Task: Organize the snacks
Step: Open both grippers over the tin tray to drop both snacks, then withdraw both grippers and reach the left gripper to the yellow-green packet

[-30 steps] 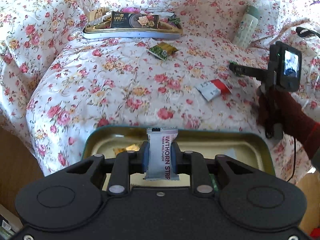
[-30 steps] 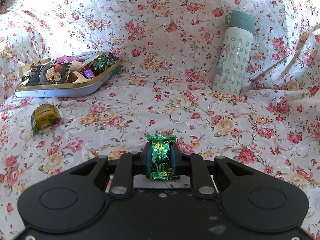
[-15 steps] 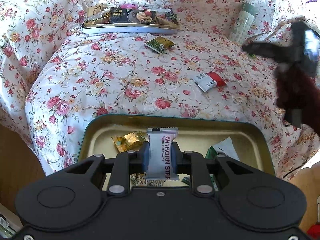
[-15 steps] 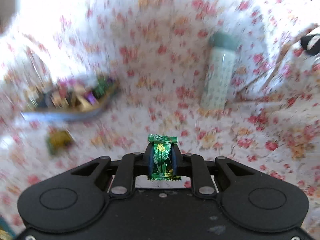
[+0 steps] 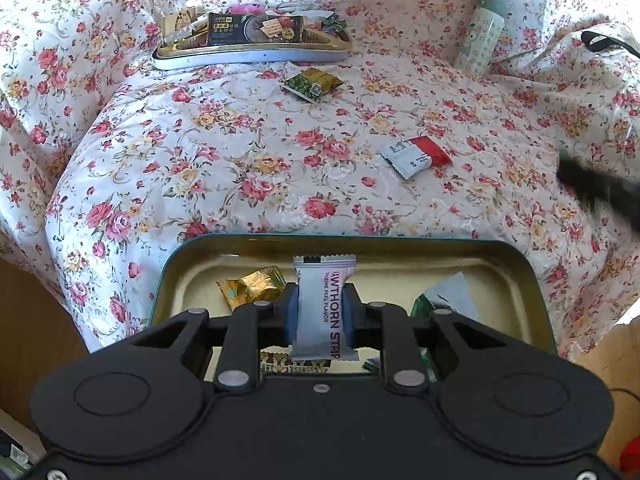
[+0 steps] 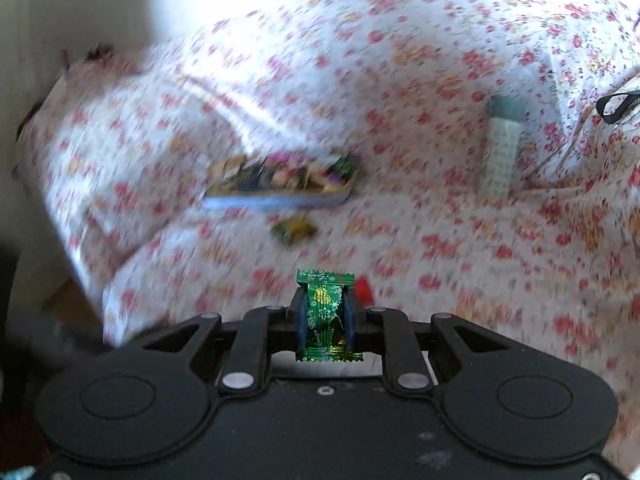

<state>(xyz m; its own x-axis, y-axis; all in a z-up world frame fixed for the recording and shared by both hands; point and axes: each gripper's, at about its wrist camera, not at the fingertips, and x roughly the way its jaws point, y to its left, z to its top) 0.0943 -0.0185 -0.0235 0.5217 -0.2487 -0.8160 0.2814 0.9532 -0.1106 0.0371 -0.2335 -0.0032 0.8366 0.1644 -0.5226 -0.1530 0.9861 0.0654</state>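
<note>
Left wrist: left hand-held gripper (image 5: 320,318) pinches hawthorn strip (image 5: 323,312) over the near tin (image 5: 532,280) | right hand-held gripper (image 6: 323,320) squeezes a green candy (image 6: 325,316) mid-air above the bed, blurry | risk: candy slips out mid-swing, or drops outside the tin

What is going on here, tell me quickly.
A person is sorting snacks with two handheld grippers. The left gripper is shut on a white hawthorn strip above the near tin. The right gripper is shut on a green candy. A red-white packet and a green-gold packet lie loose on the floral cloth.
</note>
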